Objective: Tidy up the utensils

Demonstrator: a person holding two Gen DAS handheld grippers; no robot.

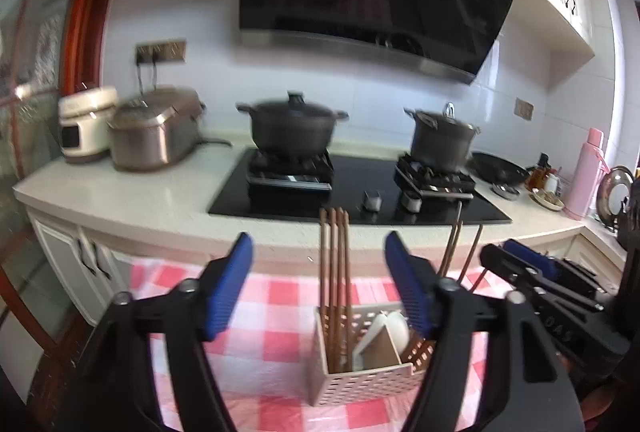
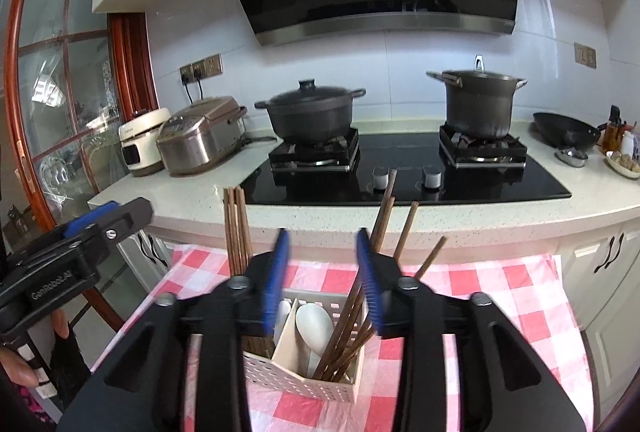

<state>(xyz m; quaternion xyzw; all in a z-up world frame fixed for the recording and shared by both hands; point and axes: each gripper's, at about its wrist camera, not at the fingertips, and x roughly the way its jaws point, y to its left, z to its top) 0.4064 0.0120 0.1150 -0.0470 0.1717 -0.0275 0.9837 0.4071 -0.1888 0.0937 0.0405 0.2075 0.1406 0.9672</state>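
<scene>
- The caddy (image 1: 366, 372) stands on the checked cloth (image 1: 280, 296) of the bench, just ahead of and below both tongs, with the stove counter (image 1: 120, 199) well behind it.
- Inside it, one bundle of chopsticks (image 1: 335, 272) stands nearly upright in the left compartment; a white spoon (image 2: 314, 324) sits in the middle one; a looser bundle of leaning sticks (image 2: 384, 232) fans up and to the right from the right compartment.
- The left tongs (image 1: 320, 284) are spread wide with nothing between the pads; the upright bundle shows in their gap but sits farther off, apart from them.
- The right tongs (image 2: 324, 280) are parted about halfway and also grip nothing; the leaning sticks rise just behind the right pad, and I cannot tell whether they touch it.
- Each bundle lies straight ahead of the tongs on its own side, long axis running upward, so each hand is nearer its own bundle.
- To my eye everything is already in the caddy, and no utensil shows on the cloth.
- If tidying goes on, I'd guess the leaning sticks want straightening; a pinch low on them could tip the light caddy.
</scene>
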